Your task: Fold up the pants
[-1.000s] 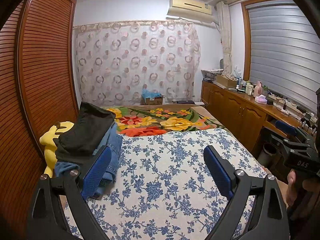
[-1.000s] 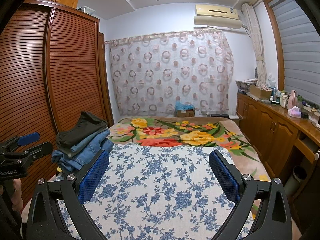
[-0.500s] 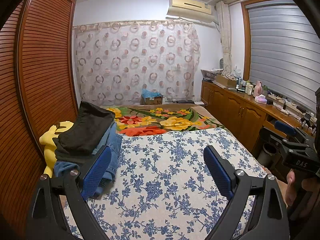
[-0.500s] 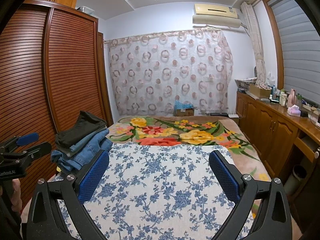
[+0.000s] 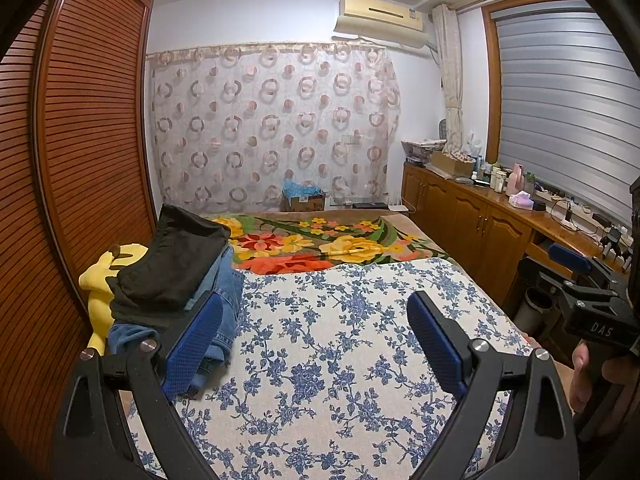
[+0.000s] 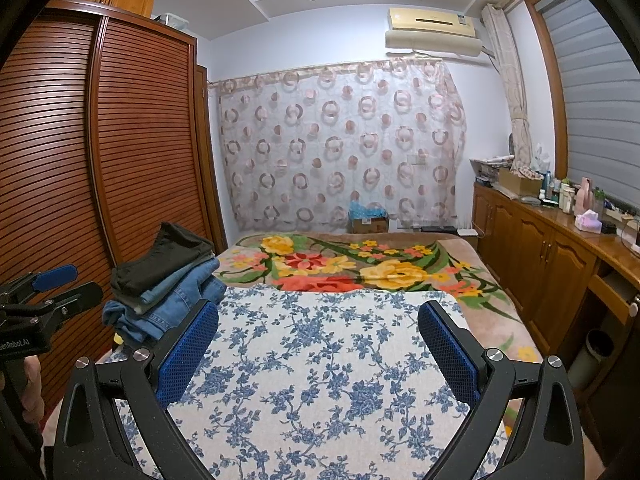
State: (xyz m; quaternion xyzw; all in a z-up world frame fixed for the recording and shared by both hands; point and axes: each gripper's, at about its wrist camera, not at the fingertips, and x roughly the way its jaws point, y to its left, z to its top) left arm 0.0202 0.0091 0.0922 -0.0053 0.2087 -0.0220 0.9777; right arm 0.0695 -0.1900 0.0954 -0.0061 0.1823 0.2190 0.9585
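A pile of pants lies at the bed's left edge: dark pants (image 5: 176,268) on top of blue jeans (image 5: 224,292). The pile also shows in the right wrist view, the dark pants (image 6: 168,256) over the jeans (image 6: 176,304). My left gripper (image 5: 316,320) is open and empty, held above the blue-flowered sheet (image 5: 340,352), with the pile just past its left finger. My right gripper (image 6: 318,328) is open and empty over the same sheet (image 6: 320,368). Each gripper shows at the edge of the other's view.
A yellow plush toy (image 5: 100,280) lies beside the pile against the slatted wardrobe (image 5: 80,160). A flowered blanket (image 5: 320,244) covers the far half of the bed. A wooden cabinet (image 5: 480,224) with clutter runs along the right wall.
Both grippers stay open and nearly still. The views shift only slightly.
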